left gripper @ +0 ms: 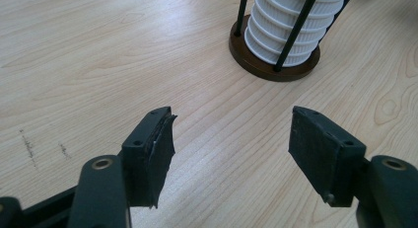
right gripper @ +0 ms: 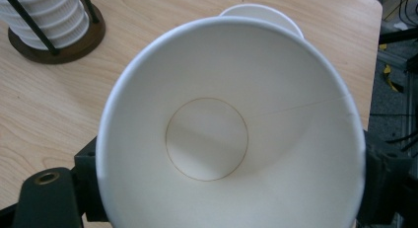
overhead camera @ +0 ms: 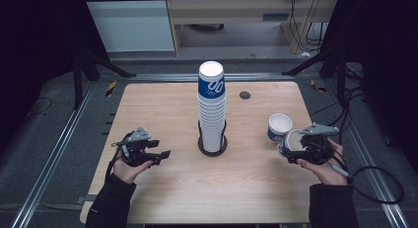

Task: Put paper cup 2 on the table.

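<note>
A tall stack of white and blue paper cups (overhead camera: 212, 107) stands upside down in a dark wire holder with a round brown base (overhead camera: 213, 148) at the table's middle. My left gripper (overhead camera: 164, 154) hovers low to the left of it, open, with nothing between its jaws. In the left gripper view the gripper (left gripper: 231, 129) points toward the stack (left gripper: 291, 25). My right gripper (overhead camera: 292, 148) at the right is shut on a paper cup (right gripper: 222, 134) lying on its side, mouth toward the camera. A second cup (overhead camera: 279, 126) stands upright just beyond it.
The wooden table (overhead camera: 162, 104) has a small dark round grommet (overhead camera: 245, 95) behind the stack. Metal rails run along both sides of the table, and cables trail at the right edge. The upright cup's rim (right gripper: 261, 12) peeks over the held cup.
</note>
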A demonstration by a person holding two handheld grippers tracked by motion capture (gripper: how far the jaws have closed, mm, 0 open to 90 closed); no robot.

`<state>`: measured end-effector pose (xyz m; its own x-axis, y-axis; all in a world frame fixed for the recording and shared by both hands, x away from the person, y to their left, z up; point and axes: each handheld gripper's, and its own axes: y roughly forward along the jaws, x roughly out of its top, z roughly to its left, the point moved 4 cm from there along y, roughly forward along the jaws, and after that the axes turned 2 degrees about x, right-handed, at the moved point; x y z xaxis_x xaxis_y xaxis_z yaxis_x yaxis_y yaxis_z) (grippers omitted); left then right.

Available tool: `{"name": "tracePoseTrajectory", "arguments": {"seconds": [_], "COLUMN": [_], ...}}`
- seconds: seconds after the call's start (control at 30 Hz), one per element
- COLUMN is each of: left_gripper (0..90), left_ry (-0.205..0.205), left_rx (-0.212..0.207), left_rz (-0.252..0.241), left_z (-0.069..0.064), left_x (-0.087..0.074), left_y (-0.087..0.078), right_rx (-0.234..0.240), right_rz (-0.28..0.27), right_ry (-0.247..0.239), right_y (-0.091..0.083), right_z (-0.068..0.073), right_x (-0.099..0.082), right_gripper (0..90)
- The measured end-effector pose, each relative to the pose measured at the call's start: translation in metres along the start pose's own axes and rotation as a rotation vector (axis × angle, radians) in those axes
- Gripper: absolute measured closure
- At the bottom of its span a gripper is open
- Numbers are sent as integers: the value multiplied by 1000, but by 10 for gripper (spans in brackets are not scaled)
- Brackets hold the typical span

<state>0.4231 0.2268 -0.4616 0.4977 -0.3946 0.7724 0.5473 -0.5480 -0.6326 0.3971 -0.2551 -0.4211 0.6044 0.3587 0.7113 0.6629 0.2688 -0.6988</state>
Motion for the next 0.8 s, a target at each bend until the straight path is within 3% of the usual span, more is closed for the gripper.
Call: {"name": "tracePoseTrajectory", "arguments": {"seconds": [0.33, 0.8], "left_gripper": [331, 333], "left_ry": [4, 0], "left_rx": [4, 12], "left_rz": [-9, -9], "left_z": [1, 3], "left_x": [1, 1], "left_y": [-2, -3], "right_rx": [-31, -26], "right_rz": [93, 177], "right_ry": [-8, -22], "right_y": [19, 42], "right_z": [-7, -11], "right_x": [-10, -13], "right_gripper": [147, 147]}}
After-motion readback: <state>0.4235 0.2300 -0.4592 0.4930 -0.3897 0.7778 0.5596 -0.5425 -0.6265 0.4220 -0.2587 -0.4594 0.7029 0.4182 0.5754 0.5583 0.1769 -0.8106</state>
